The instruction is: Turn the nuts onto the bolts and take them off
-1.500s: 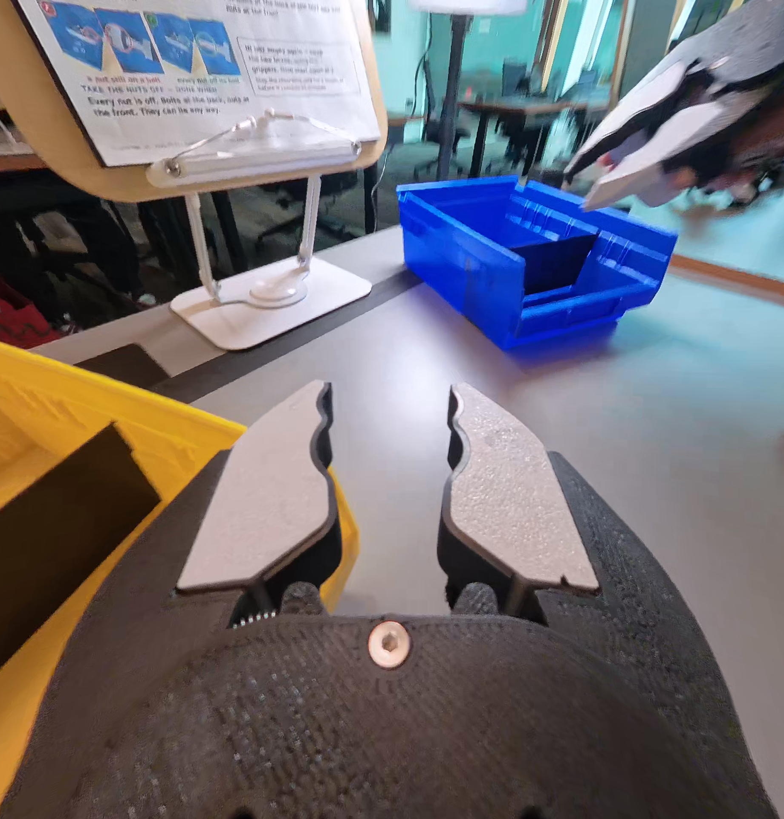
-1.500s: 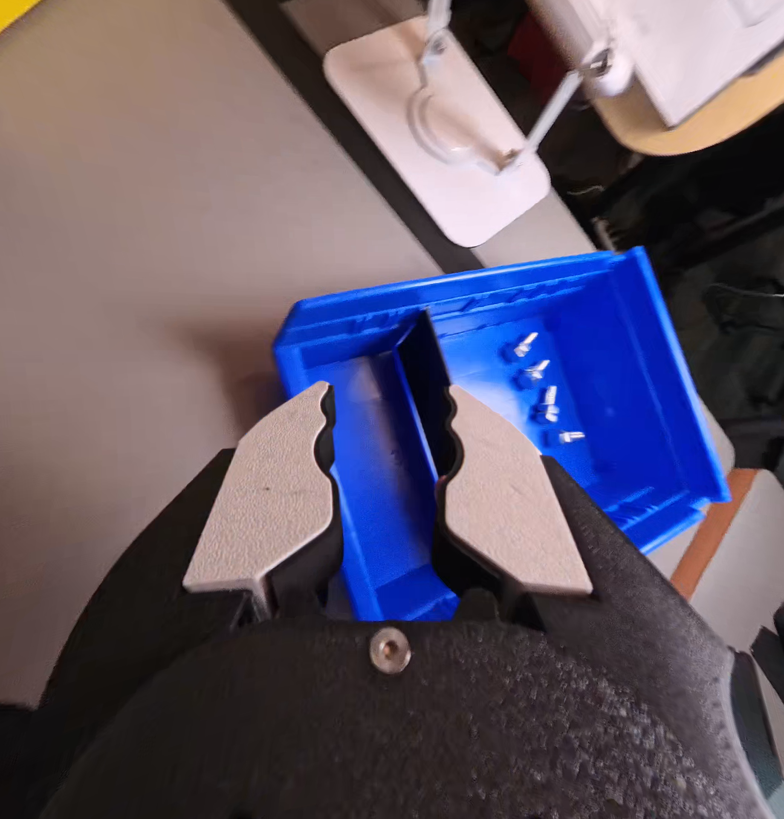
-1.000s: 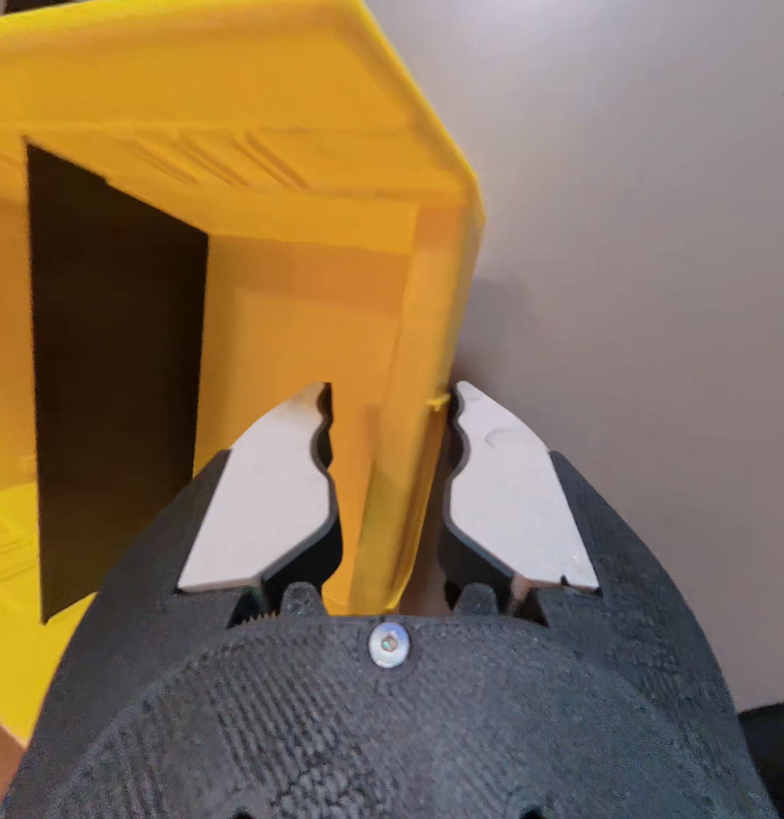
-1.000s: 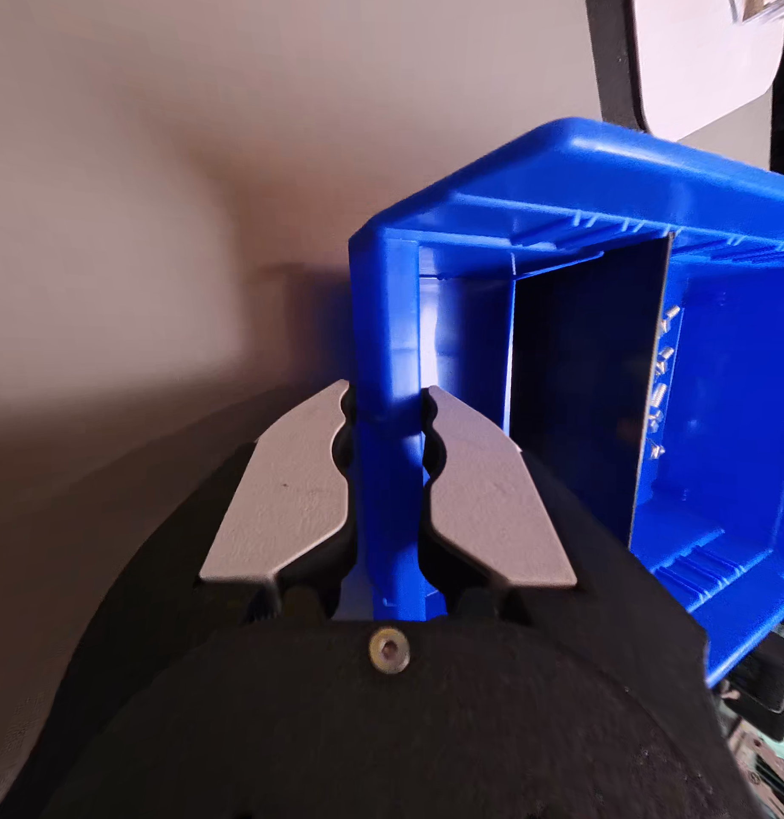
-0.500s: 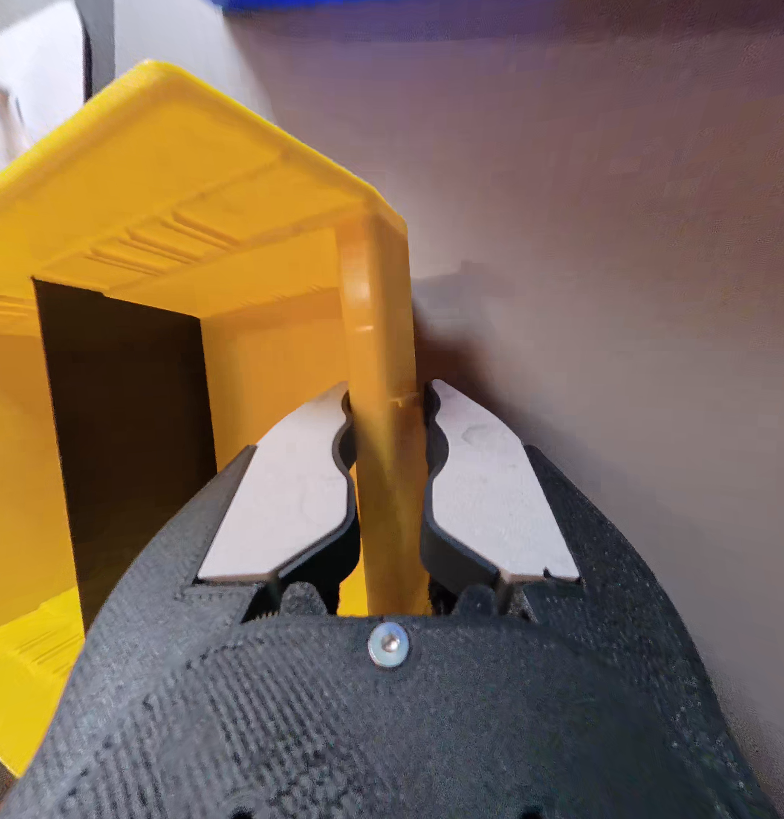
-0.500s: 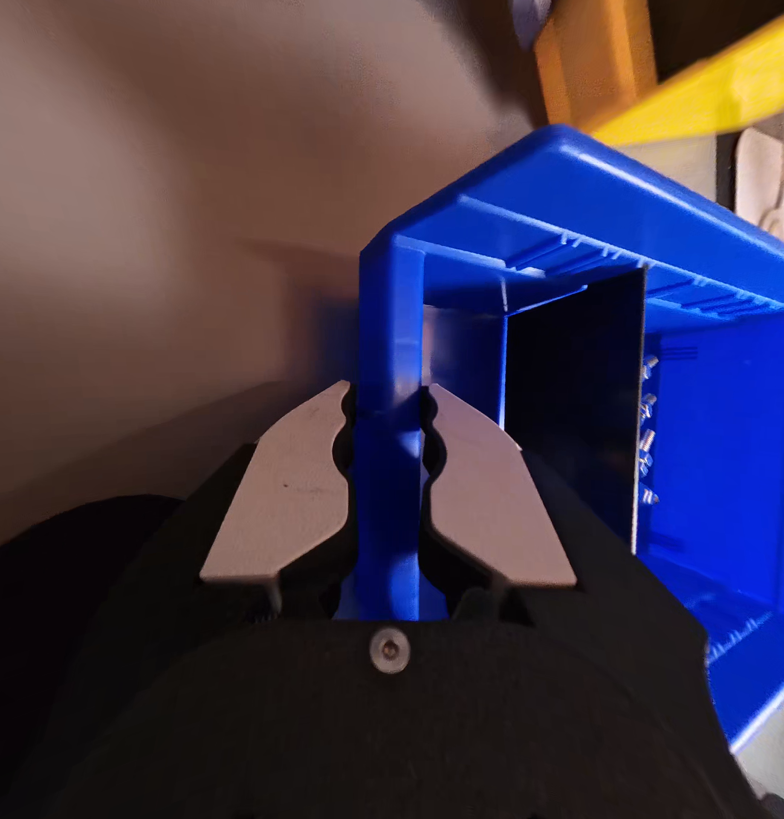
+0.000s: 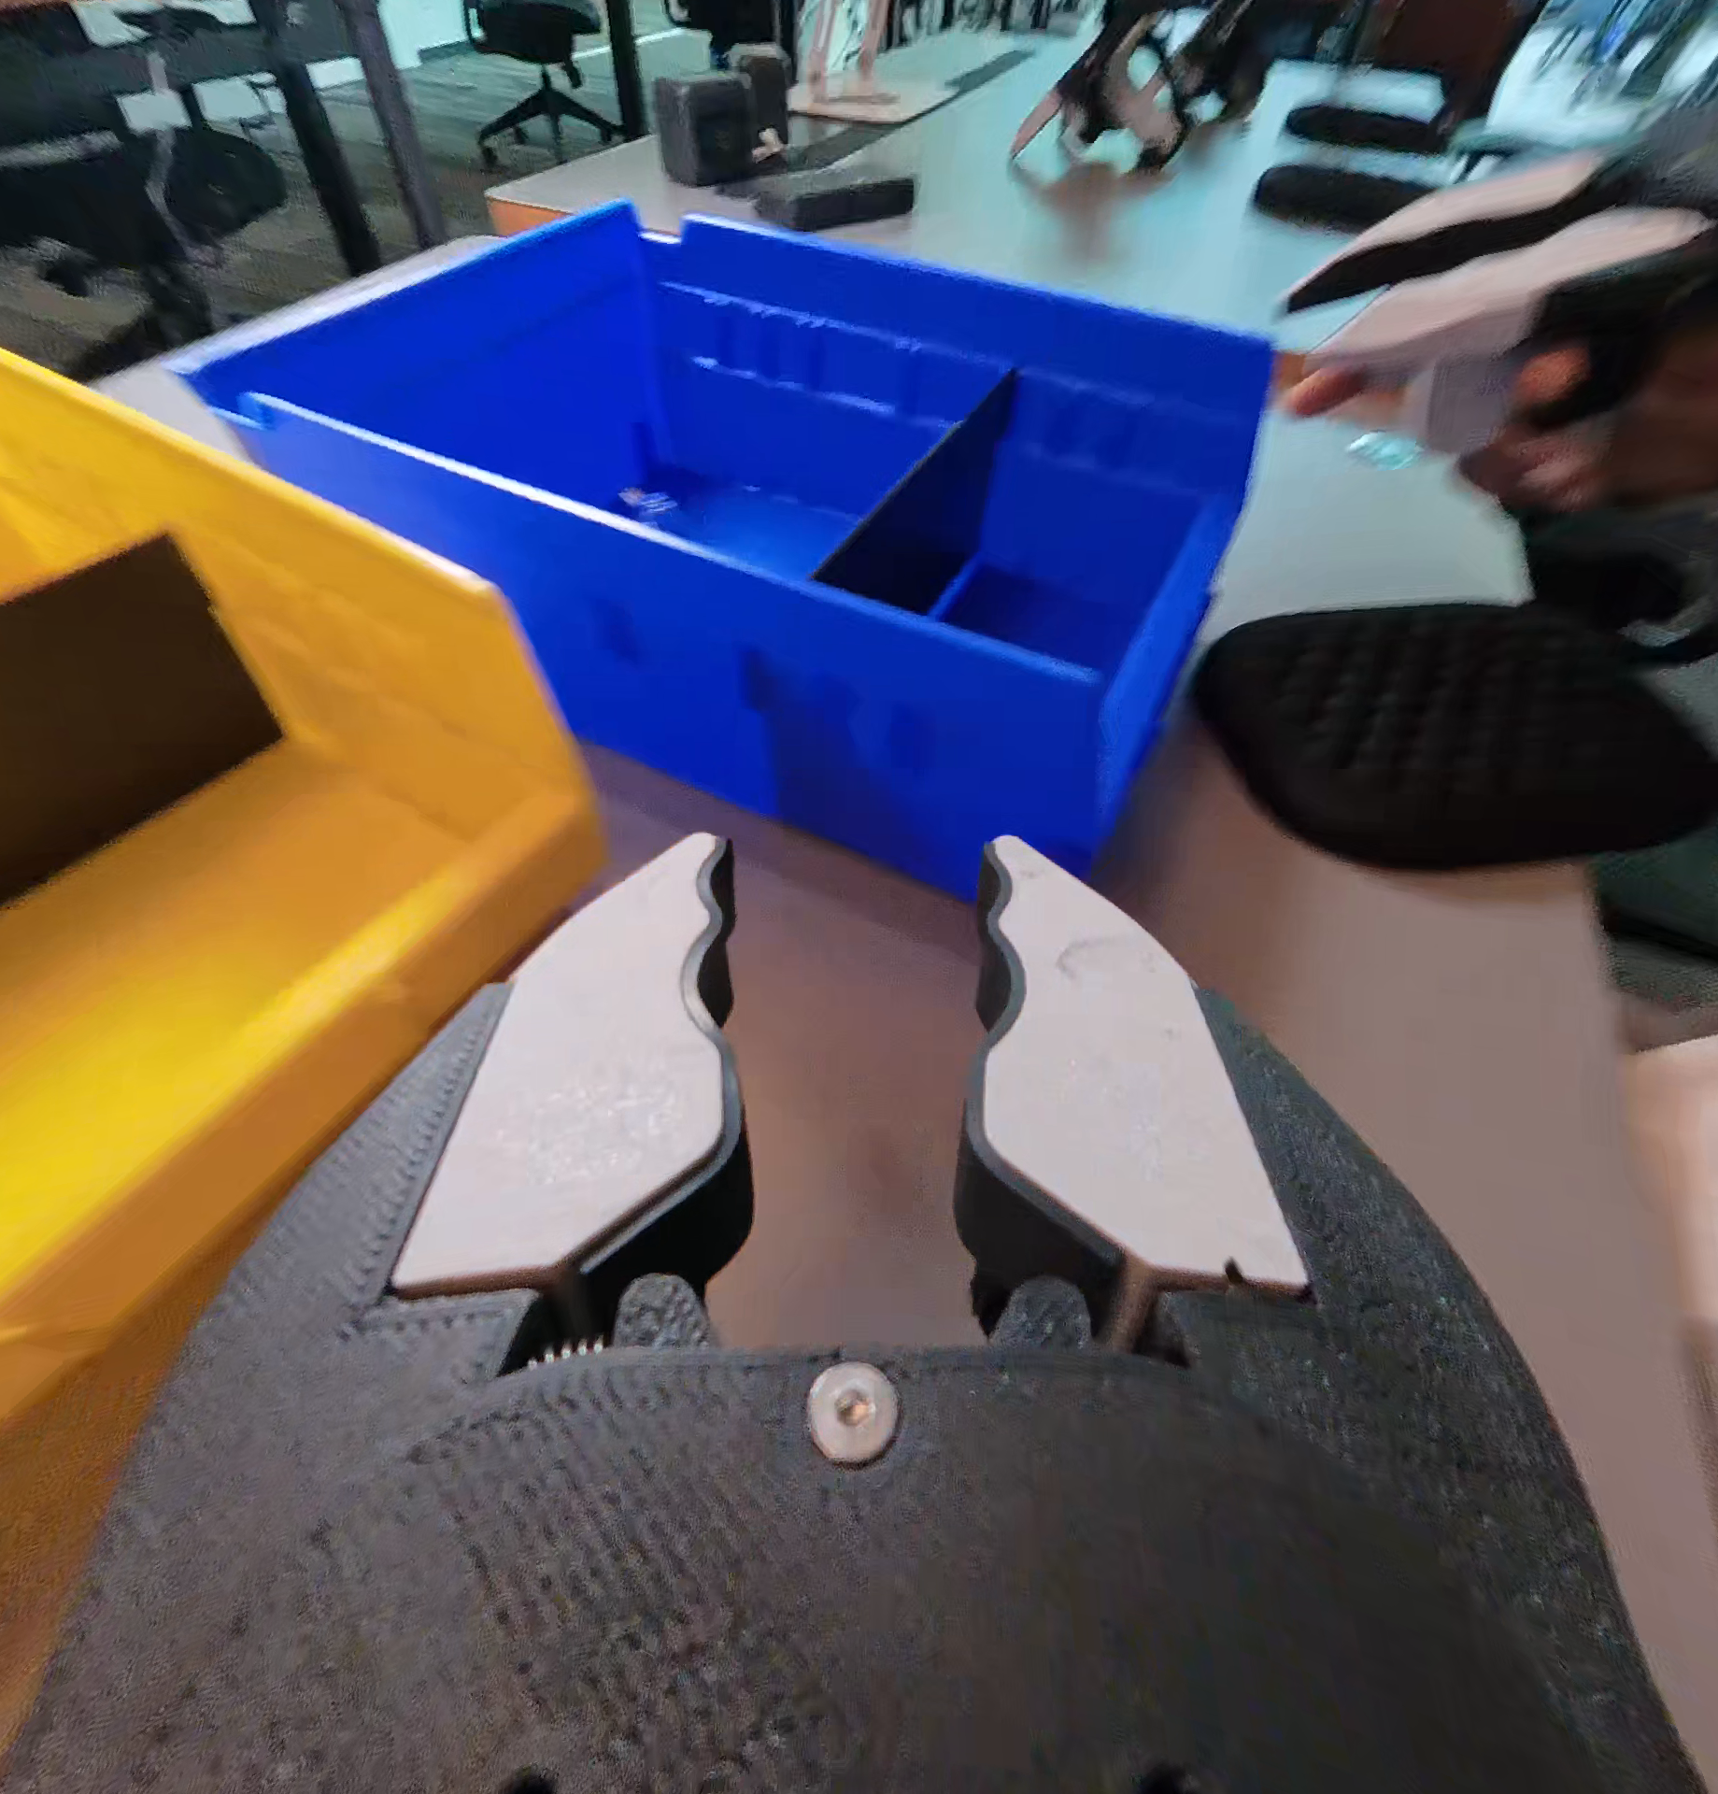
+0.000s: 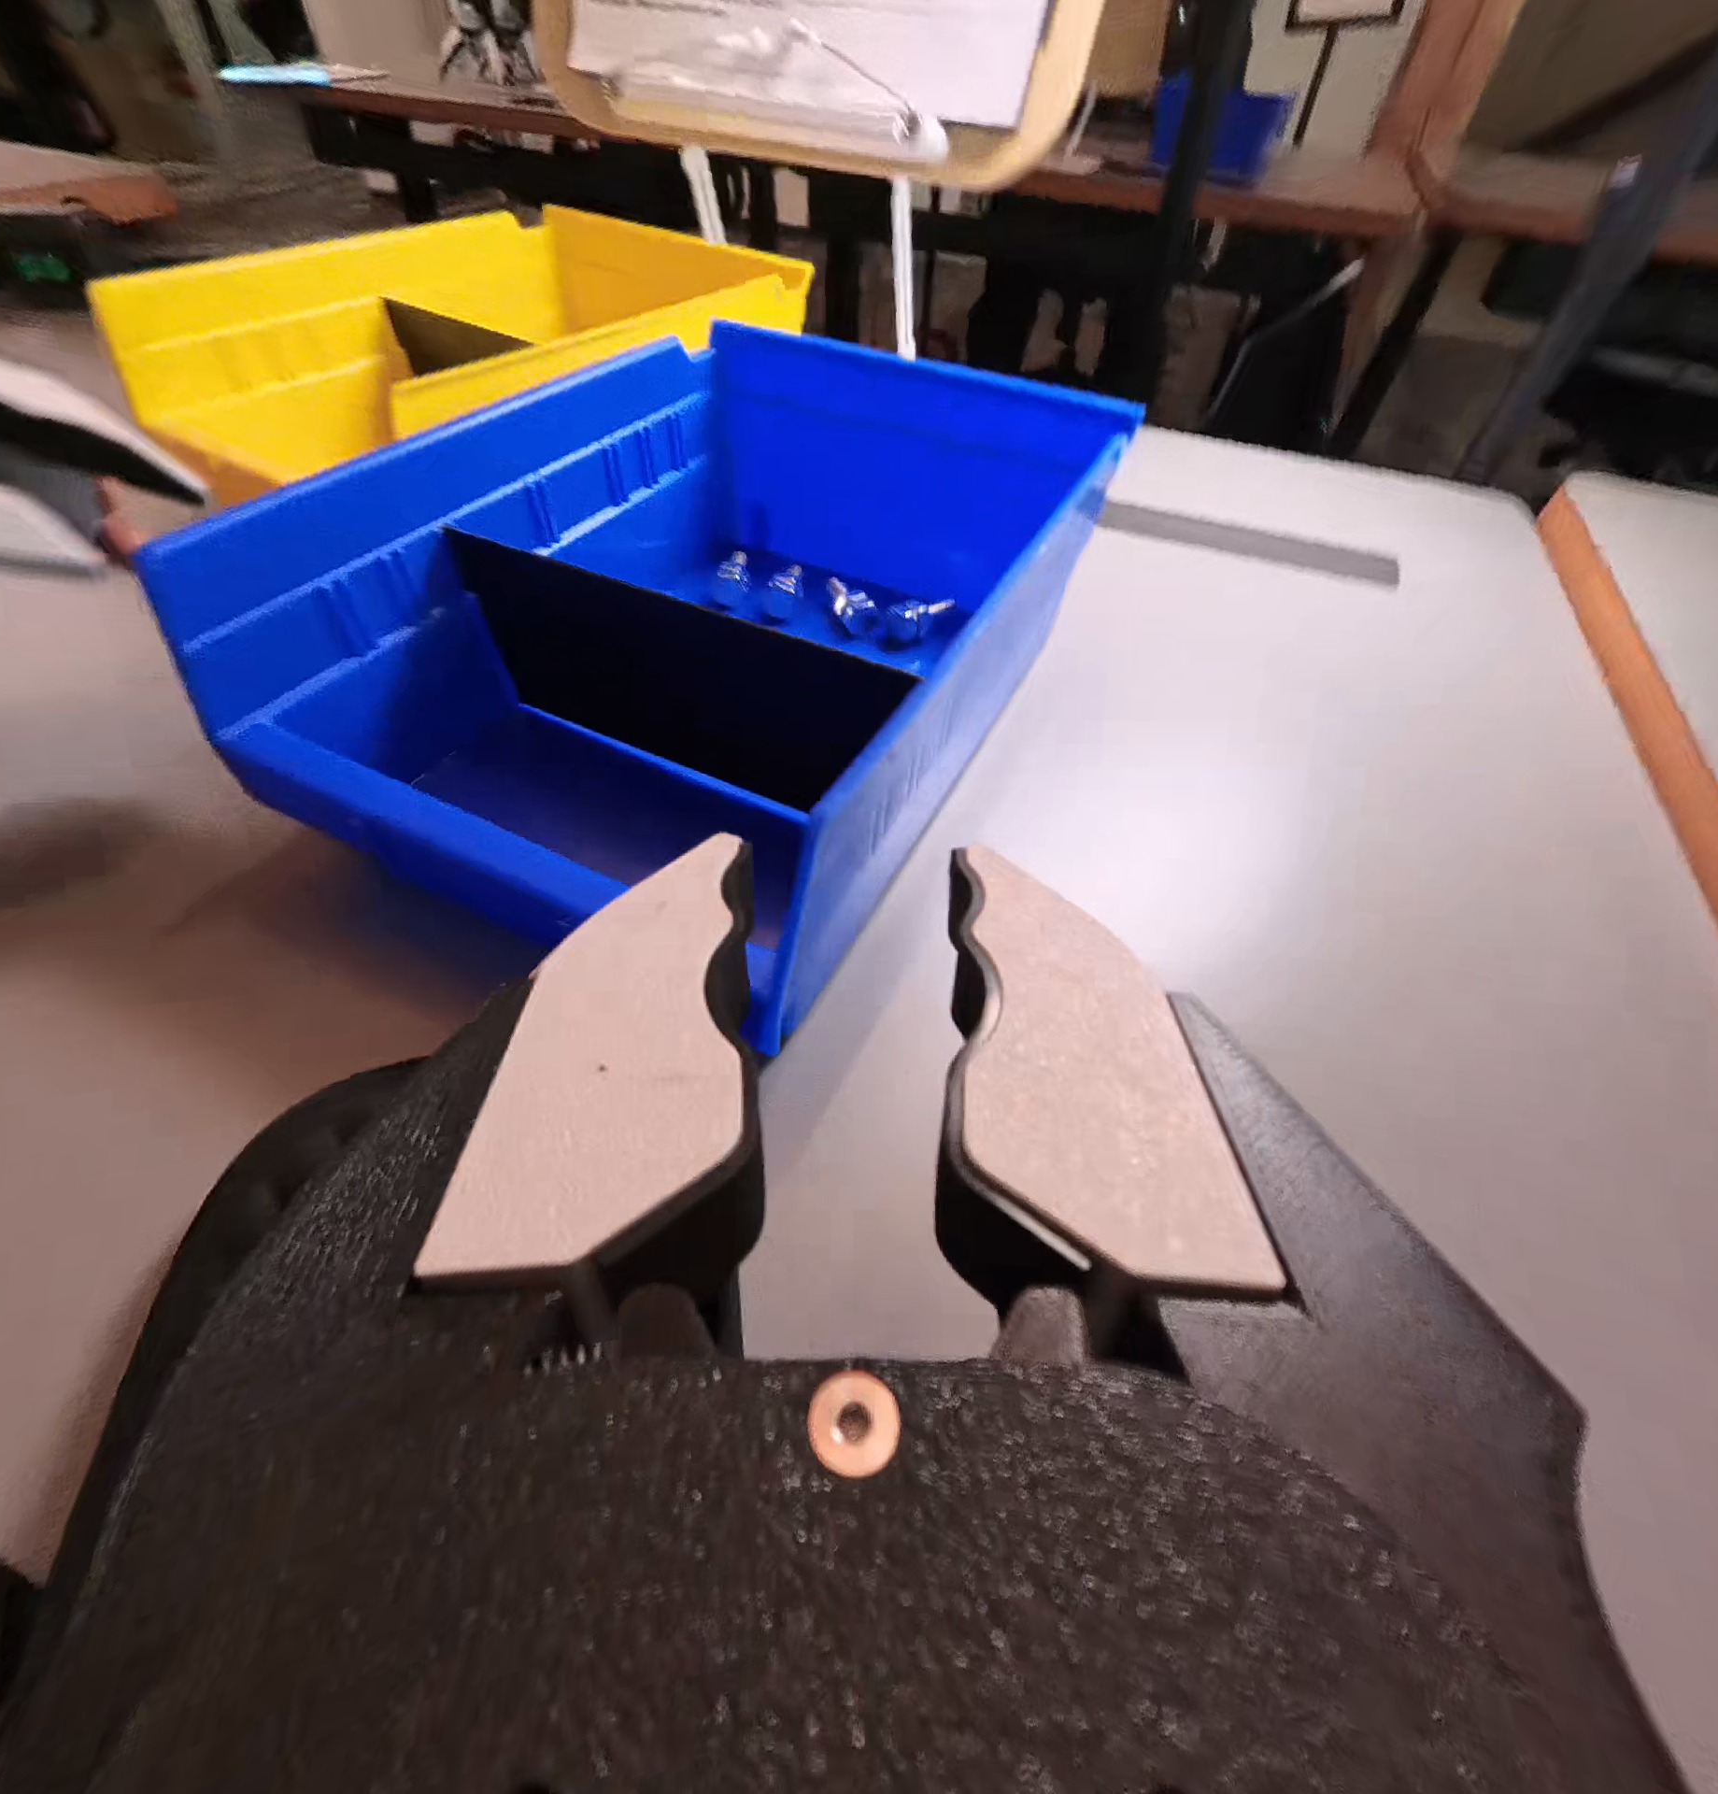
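A blue bin (image 8: 932,738) with a black divider (image 8: 680,670) stands on the grey table; several silver bolts with nuts (image 8: 835,597) lie in its far compartment. A yellow bin (image 8: 282,408) with a black divider stands right behind it. My right gripper (image 8: 845,864) is open and empty, just off the blue bin's near corner. In the left wrist view my left gripper (image 7: 850,854) is open and empty between the yellow bin (image 7: 253,971) and the blue bin (image 7: 835,718). The right gripper (image 7: 1515,282) shows blurred at the upper right there.
A clipboard stand with a paper sheet (image 8: 796,78) rises behind the bins. The table's wooden edge (image 8: 1651,718) runs along the right. A black padded object (image 7: 1456,728) lies right of the blue bin. Other desks and chairs stand beyond. Spacing between my two grippers at the tips: around 25 cm.
Both grippers were shut on bin walls, left on the yellow, right on the blue. Both have let go, opened and pulled back. The two bins now stand close together.
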A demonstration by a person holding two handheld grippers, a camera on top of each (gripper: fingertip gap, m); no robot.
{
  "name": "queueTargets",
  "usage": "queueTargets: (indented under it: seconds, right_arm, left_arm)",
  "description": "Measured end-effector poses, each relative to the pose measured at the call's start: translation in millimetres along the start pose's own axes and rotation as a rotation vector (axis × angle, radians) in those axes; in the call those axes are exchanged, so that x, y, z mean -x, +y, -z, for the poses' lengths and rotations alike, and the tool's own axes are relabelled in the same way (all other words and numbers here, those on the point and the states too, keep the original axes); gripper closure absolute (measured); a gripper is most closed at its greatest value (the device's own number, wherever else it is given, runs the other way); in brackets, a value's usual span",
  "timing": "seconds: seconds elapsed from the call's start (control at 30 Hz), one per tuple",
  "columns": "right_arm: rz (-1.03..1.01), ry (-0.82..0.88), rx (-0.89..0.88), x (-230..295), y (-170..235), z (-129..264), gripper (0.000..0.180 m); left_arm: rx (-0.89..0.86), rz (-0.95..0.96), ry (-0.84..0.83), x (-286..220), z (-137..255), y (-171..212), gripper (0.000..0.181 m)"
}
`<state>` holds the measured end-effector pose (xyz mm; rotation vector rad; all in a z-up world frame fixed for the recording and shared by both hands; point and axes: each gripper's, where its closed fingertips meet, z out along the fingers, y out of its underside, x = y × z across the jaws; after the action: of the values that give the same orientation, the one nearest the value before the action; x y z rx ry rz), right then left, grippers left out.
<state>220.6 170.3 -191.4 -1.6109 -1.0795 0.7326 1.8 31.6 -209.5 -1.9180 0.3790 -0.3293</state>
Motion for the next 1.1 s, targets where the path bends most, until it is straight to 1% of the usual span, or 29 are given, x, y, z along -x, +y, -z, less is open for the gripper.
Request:
queueTargets:
  seconds: [0.07,0.1,0.17,0.27,0.3,0.37,0.4,0.47,0.57,0.7,0.73,0.8,0.87,0.97,1.1]
  right_arm:
    - [-0.064,-0.035,0.026,5.0,4.8,-15.9,0.134]
    - [-0.077,-0.042,0.028,8.8,3.0,-23.4,0.134]
    - [-0.059,0.005,0.073,7.1,4.6,-39.3,0.135]
    - [-0.03,0.06,0.124,6.7,9.8,-55.2,0.138]
    - [-0.03,0.084,0.126,5.9,11.5,-57.1,0.138]
    - [-0.007,0.123,0.132,3.5,17.6,-57.9,0.144]
    - [-0.015,0.13,0.129,3.3,20.8,-58.4,0.145]
    - [-0.046,0.131,0.11,2.8,23.3,-58.5,0.15]
    - [-0.04,0.209,0.076,-8.4,19.7,-56.1,0.17]
    - [-0.032,0.238,0.05,-9.4,15.6,-51.5,0.172]
    - [-0.033,0.25,0.035,-9.7,11.6,-47.7,0.173]
    - [-0.031,0.275,-0.014,-9.1,-1.7,-36.0,0.174]
    - [-0.014,0.299,-0.061,-6.5,-20.7,-21.3,0.174]
    - [0.0,0.292,-0.117,1.4,-55.9,-1.9,0.173]
    - [0.04,0.274,-0.215,23.0,-106.3,15.5,0.173]
  left_arm:
    - [-0.015,0.08,0.039,-27.7,-10.1,-2.3,0.124]
    - [-0.019,0.105,0.034,-37.7,-16.8,-4.5,0.123]
    - [-0.033,0.127,-0.011,-48.8,-33.8,-8.3,0.118]
    - [-0.053,0.143,-0.145,-47.2,-57.6,-9.6,0.115]
    - [-0.072,0.144,-0.21,-41.8,-60.9,-10.8,0.121]
    - [-0.078,0.136,-0.332,-28.3,-64.4,-6.5,0.134]
    - [-0.073,0.14,-0.361,-24.6,-66.8,-3.5,0.136]
    - [-0.061,0.171,-0.373,-23.0,-72.7,-0.1,0.138]
    - [-0.057,0.152,-0.414,-18.6,-75.0,-2.0,0.141]
    - [-0.045,0.142,-0.423,-17.4,-75.2,-4.5,0.144]
    - [-0.055,0.131,-0.424,-18.9,-73.7,-8.4,0.146]
    - [-0.092,0.076,-0.436,-22.4,-66.3,-21.2,0.154]
    - [-0.112,0.021,-0.451,-25.9,-57.6,-35.8,0.159]
    - [-0.165,0.023,-0.433,-31.1,-40.9,-62.4,0.162]
    - [-0.259,-0.003,-0.467,-32.1,-2.7,-100.3,0.163]
